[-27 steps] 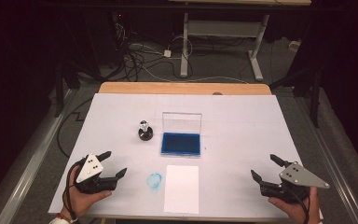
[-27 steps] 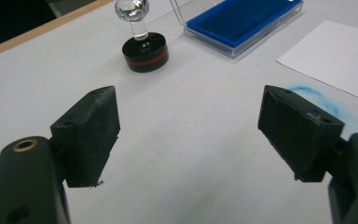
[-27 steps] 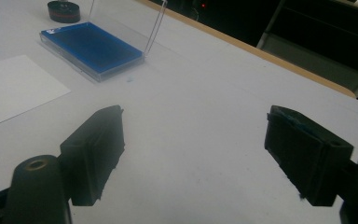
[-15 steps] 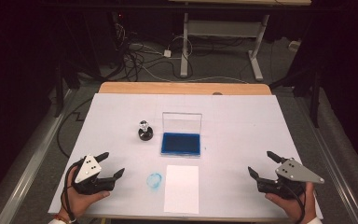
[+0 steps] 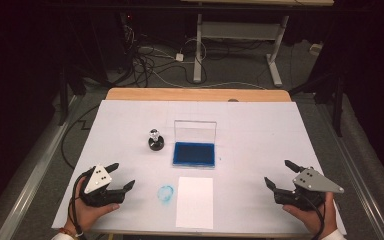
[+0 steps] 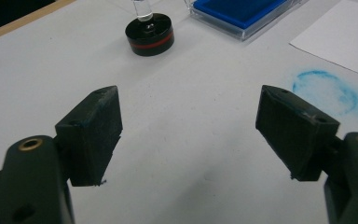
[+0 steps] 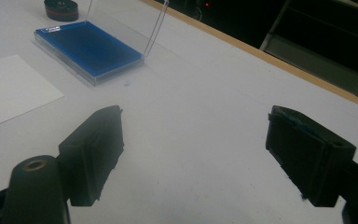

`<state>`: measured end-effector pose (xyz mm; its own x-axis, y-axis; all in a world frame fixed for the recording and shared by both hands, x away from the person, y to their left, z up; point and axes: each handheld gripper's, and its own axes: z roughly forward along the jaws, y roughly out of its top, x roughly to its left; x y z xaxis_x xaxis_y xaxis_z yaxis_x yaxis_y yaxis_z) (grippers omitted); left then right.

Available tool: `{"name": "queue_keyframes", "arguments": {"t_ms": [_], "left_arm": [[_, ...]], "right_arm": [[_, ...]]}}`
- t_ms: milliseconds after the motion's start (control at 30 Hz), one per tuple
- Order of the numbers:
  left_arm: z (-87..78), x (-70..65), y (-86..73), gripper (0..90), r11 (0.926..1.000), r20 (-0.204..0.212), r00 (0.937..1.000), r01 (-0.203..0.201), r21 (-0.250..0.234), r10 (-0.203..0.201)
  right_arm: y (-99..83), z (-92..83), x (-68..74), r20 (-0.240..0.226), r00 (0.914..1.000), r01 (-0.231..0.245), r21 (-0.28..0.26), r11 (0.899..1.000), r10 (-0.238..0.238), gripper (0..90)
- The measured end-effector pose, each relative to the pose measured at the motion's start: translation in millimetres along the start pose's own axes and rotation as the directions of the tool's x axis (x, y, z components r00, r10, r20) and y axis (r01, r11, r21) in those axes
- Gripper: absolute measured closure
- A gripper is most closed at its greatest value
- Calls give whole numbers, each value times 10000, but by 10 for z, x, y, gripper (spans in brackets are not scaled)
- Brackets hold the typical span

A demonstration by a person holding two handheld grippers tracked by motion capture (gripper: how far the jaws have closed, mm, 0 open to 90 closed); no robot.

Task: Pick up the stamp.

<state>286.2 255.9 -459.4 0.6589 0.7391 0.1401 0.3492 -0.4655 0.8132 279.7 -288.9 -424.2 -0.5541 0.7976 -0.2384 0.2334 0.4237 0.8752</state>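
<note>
Both grippers have drifted slightly along the near edge, nothing else shifted | left gripper [image 5: 121, 178] at my near-left corner, jaws apart, empty | right gripper [image 5: 280, 175] at near-right corner, jaws apart, empty | paper sheet [image 5: 195, 202] mid near edge | stamp [image 5: 155, 140] and blue ink pad [image 5: 194, 154] at table [image 5: 260, 125] centre.

- No text, brand, number or sign can be read anywhere.
- A small label on the blue ink pad [image 7: 87, 47] is too blurred to read.
</note>
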Motion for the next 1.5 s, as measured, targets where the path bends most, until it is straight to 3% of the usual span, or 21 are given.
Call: {"name": "queue_keyframes", "arguments": {"t_ms": [133, 467, 667, 1067, 1267, 1367, 1500], "left_arm": [[-7, 5, -11, 218, 9999, -14, 9999, 142, 7, -142], [64, 86, 86, 218, 10000, 52, 10000, 64, 4, -64], [56, 171, 247, 218, 9998, 133, 9999, 53, -210, -51], [139, 287, 477, 218, 9993, 479, 9985, -291, 253, 278], [163, 438, 659, 225, 9994, 1002, 9949, -99, 325, 66], [187, 487, 728, 253, 9998, 1063, 9943, -72, 181, 52], [272, 538, 808, 250, 9989, 1132, 9936, -95, 466, 41]], "right_arm": [[-4, -18, 9, -25, 10000, -24, -23, 10000, 24, 194], [-26, -84, 24, 51, 10000, 57, 27, 10000, -57, 189], [-26, -69, 31, 41, 9999, 113, 27, 9999, -114, 189], [-58, -98, 33, 82, 9999, 122, 128, 9998, -123, 186], [-88, -115, 60, 89, 9999, 139, 348, 9993, -142, 186], [-99, -117, 55, 93, 9999, 63, 431, 9991, -67, 187], [-123, -119, 43, 94, 9999, 101, 533, 9985, -106, 188]]}}
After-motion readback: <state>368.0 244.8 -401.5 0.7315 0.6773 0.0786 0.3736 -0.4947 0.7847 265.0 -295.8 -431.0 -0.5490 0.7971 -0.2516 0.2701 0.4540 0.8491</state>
